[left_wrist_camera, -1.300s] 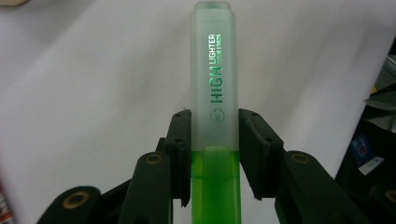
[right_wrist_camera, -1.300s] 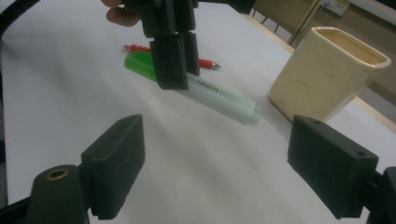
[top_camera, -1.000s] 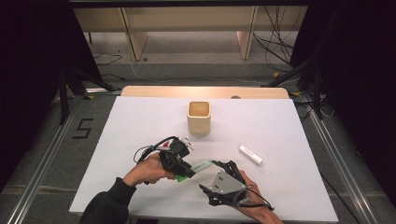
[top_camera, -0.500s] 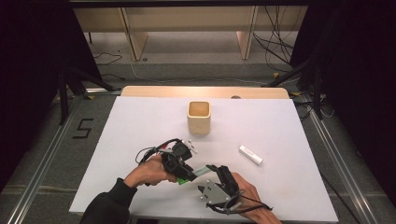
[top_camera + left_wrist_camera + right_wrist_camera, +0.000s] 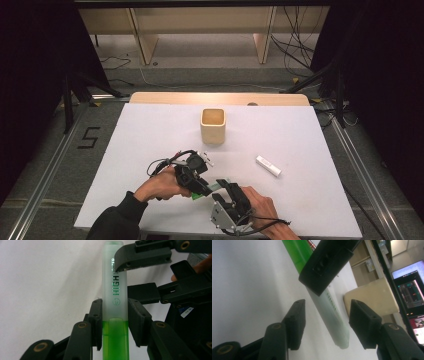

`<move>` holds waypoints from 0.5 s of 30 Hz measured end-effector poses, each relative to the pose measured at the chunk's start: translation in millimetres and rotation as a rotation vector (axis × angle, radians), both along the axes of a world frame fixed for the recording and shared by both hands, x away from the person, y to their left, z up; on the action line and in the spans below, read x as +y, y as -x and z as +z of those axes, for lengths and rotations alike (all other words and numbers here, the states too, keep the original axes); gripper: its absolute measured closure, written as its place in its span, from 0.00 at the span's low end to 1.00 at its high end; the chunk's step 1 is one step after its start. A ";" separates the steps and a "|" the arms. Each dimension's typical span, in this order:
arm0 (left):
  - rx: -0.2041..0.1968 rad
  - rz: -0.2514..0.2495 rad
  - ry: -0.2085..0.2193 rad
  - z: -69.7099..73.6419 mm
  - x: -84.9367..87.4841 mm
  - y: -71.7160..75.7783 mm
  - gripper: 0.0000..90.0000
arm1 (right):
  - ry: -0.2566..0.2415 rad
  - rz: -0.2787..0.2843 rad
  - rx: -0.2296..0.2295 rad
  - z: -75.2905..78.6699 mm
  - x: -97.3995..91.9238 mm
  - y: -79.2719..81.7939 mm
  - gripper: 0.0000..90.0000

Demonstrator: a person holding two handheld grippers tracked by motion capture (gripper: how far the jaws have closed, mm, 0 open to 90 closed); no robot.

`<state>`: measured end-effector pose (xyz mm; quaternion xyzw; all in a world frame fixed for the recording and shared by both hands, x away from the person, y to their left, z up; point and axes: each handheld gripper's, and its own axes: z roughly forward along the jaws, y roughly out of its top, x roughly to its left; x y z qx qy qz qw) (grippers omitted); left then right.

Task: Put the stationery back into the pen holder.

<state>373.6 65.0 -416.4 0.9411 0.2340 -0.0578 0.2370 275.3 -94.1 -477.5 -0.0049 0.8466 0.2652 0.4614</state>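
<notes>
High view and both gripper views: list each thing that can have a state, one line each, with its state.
Highlighter: capped, clamped.
Left gripper: shut on the highlighter.
Right gripper: fingers just closing, astride the cap end, not pressing.
Wooden cup: upright, open-topped.
White stick: lying flat.

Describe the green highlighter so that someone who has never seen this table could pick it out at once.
On the white table, look at the near edge, in front of the tan square cup, where the two hands meet. The highlighter is clamped in the left gripper, with the right gripper open around its frosted cap. Its bright green body with a clear cap sets it apart from the small white stick to the right.
</notes>
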 end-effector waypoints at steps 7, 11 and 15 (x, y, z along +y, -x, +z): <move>0.004 -0.003 -0.001 -0.7 -1.4 1.0 0.74 | 0.049 0.010 -0.057 -3.7 3.5 1.1 0.62; 0.004 -0.005 -0.001 -1.0 -1.6 1.2 0.74 | 0.072 0.017 -0.081 -6.4 5.2 3.0 0.67; 0.008 -0.005 -0.001 -1.0 -1.9 1.3 0.74 | 0.088 0.021 -0.096 -7.6 6.2 3.7 0.69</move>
